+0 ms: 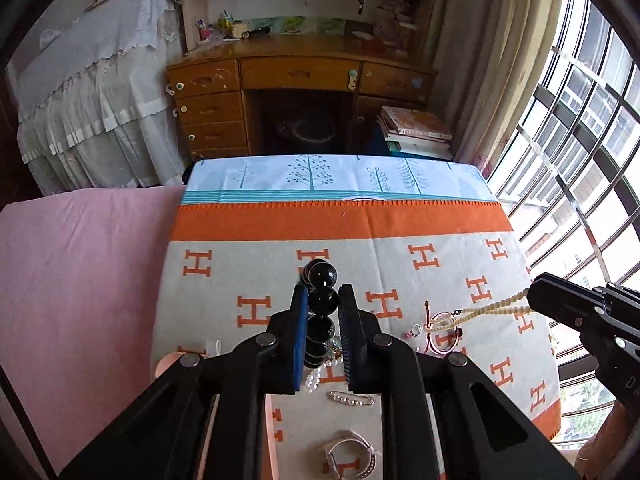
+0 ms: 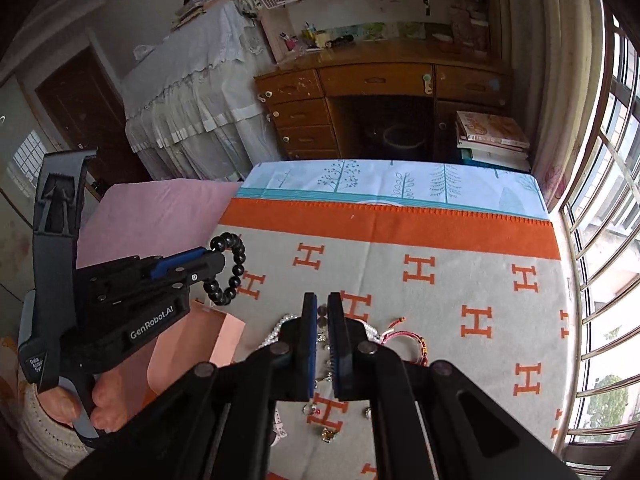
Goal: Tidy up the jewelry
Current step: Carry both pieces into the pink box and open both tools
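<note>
- Hanging clear above the blanket, a bracelet of large glossy black round beads (image 1: 321, 312) is pinched between the blue pads of the left gripper (image 1: 323, 300); in the right wrist view the same bracelet (image 2: 229, 268) shows as a full loop dangling from that gripper's tip (image 2: 212, 264), over the near-left part of the blanket.
- In the left wrist view, several of its beads run down the gap between the fingers, with one or two poking out past the fingertips.
- The right gripper (image 2: 322, 308) has its jaws clenched close together; from the left wrist view a strand of small cream-coloured beads (image 1: 496, 308) runs taut from its tip (image 1: 534, 298) down to the pile, so it grips that strand.
- Below both tools, more jewelry lies on the grey blanket with orange H letters and an orange border (image 1: 440, 280): a red cord bracelet (image 1: 442, 332), a silver bar brooch with stones (image 1: 352, 399), a white-strapped watch (image 1: 352, 452) and a clear white bead strand (image 1: 316, 376).
- A pink open box (image 2: 208, 344) sits at the blanket's left edge, just under the left gripper.
- A hand (image 2: 100, 404) holds the left gripper's handle.
- Beyond the bed stands a wooden desk with drawers (image 1: 280, 92), with a stack of books (image 1: 416, 128) to its right.
</note>
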